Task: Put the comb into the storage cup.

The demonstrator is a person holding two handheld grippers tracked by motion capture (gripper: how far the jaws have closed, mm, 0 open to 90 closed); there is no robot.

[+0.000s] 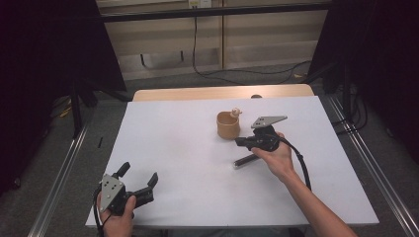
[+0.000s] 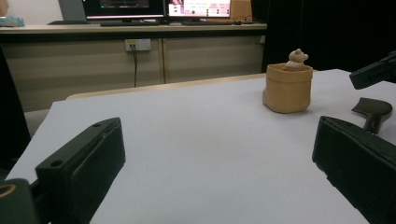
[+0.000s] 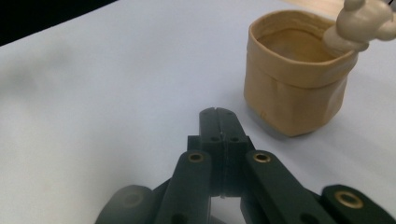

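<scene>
Left gripper idle and spread wide; right gripper pinched closed on nothing, just beside the tan pouch.

Pouch sits ahead-right of the closed right jaws, not touching, upright on the white table, well apart from the left tool. Looks like soft rolled-rim fabric or paper: light, likely to crumple or slide if pushed. Best hold: pinch the rolled rim. Small pale bear figurine perched on the far rim, could tip off. Dark cylindrical object lies under the right hand.

Tan pouch, cream figure, black gripper fingers, white table.
</scene>
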